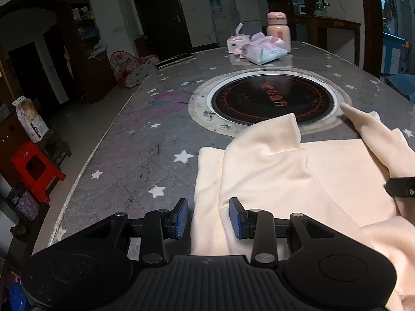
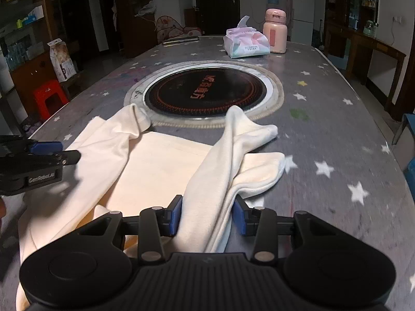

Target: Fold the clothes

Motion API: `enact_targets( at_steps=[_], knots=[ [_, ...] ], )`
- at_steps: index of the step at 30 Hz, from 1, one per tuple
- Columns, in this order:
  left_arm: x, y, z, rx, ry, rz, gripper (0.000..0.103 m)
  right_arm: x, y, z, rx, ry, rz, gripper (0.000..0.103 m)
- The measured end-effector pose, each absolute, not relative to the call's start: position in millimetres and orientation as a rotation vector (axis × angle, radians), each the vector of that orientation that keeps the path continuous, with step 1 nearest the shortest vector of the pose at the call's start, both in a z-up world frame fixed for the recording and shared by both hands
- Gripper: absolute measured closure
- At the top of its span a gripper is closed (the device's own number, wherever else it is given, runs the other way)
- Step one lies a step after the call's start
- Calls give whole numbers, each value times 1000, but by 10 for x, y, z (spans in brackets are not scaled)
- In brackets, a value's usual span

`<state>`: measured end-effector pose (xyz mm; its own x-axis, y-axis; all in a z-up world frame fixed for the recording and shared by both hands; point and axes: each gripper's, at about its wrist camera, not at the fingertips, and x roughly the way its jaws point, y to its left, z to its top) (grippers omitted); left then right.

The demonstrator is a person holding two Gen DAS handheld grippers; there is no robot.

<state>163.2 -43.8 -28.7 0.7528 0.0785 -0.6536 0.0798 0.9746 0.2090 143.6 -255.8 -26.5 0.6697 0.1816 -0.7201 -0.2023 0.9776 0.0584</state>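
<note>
A cream long-sleeved top [image 1: 337, 171] [image 2: 160, 165] lies flat on the grey star-patterned table [image 1: 145, 140], both sleeves folded in over its body. My left gripper [image 1: 209, 216] stands over the top's left edge and left sleeve [image 1: 264, 150]. Cloth lies between its blue pads, a thin gap shows at the left pad, and it reads as open. It also shows side-on as the left gripper [image 2: 55, 150]. My right gripper [image 2: 207, 216] has the bunched right sleeve [image 2: 228, 150] filling its gap and touching both pads. One finger of the right gripper [image 1: 400, 186] shows at the picture's edge.
A round black hob [image 1: 272, 98] [image 2: 205, 90] is set into the table just beyond the sleeve cuffs. A tissue pack [image 2: 245, 42] and a pink bottle [image 2: 275, 31] stand at the far end, beside a dark flat bar [image 1: 175, 59]. A red stool [image 1: 33, 165] stands on the floor at left.
</note>
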Motion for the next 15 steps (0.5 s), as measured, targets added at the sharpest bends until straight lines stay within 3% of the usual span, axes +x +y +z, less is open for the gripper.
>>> enact_targets(
  at_steps=[2, 5, 15],
  knots=[
    [1626, -415, -293, 232, 713, 6, 54, 1483, -2542, -269, -35, 808, 214, 59],
    [1589, -393, -284, 238, 706, 15, 53, 1458, -2561, -258, -28, 812, 208, 53],
    [1216, -494, 5, 136, 697, -101, 40, 1255, -2691, -6, -33, 768, 215, 54]
  ],
)
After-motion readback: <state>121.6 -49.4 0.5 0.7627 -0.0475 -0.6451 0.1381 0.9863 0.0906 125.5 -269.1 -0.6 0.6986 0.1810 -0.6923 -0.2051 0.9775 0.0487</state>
